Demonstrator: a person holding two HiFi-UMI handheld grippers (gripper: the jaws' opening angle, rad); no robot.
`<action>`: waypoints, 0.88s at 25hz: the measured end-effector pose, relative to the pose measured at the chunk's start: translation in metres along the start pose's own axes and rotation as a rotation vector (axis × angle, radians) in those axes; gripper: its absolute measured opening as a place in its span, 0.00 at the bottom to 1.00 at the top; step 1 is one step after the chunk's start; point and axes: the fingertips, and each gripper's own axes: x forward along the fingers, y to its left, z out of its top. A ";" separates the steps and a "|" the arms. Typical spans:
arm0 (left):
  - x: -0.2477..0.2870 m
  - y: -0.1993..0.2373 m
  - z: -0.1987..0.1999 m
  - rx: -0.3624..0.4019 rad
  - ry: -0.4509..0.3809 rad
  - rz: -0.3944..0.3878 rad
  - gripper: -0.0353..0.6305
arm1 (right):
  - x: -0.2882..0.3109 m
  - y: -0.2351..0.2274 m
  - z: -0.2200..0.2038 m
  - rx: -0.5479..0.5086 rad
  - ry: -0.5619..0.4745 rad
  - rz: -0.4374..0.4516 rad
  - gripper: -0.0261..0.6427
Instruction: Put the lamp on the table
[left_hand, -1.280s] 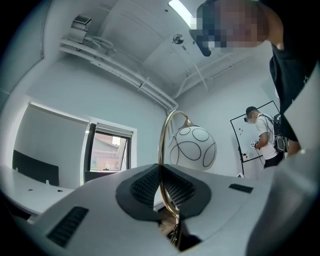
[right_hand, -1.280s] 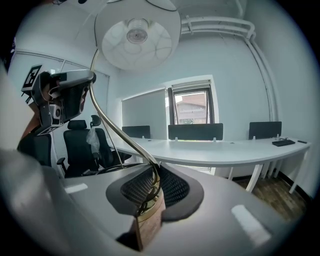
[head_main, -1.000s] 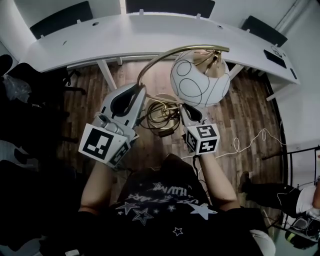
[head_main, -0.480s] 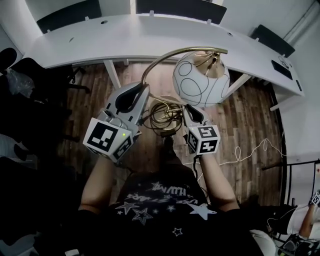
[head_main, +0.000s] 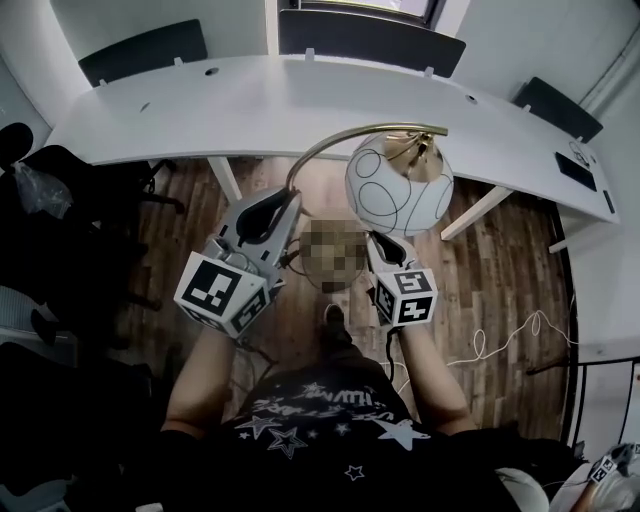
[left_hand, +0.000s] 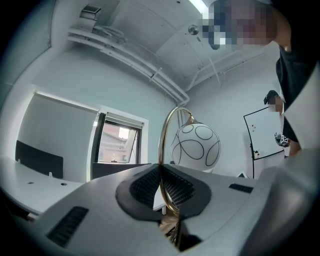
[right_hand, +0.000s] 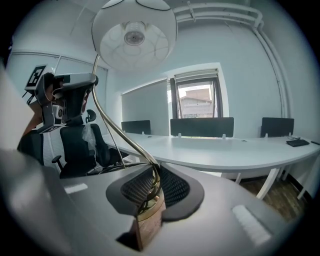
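Note:
Both grippers carry the lamp in the air above the wooden floor. Its white globe shade (head_main: 400, 185) has black looping lines and hangs from an arched brass stem (head_main: 335, 143). My left gripper (head_main: 283, 203) is shut on the stem (left_hand: 162, 150), with the globe (left_hand: 196, 147) beyond its jaws. My right gripper (head_main: 379, 240) is shut on the wood-and-brass base (right_hand: 148, 220), and the shade (right_hand: 134, 32) hangs overhead in that view. The long white curved table (head_main: 250, 110) lies just ahead of the lamp.
Black chairs (head_main: 370, 35) stand behind the table, and a black office chair (head_main: 60, 200) is at the left. A dark flat object (head_main: 578, 170) lies on the table's right end. A white cable (head_main: 510, 335) trails on the floor at the right.
The lamp and both grippers have come closer to the table, which now sits lower and larger in the head view. Both grips are unchanged.

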 end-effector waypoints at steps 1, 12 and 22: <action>0.010 0.003 0.000 0.002 0.005 -0.001 0.10 | 0.007 -0.007 0.003 0.002 0.000 0.005 0.10; 0.124 0.047 -0.010 -0.004 0.025 0.052 0.10 | 0.089 -0.099 0.041 0.005 -0.001 0.055 0.10; 0.191 0.069 -0.019 0.024 0.030 0.097 0.10 | 0.145 -0.157 0.062 0.009 -0.016 0.107 0.10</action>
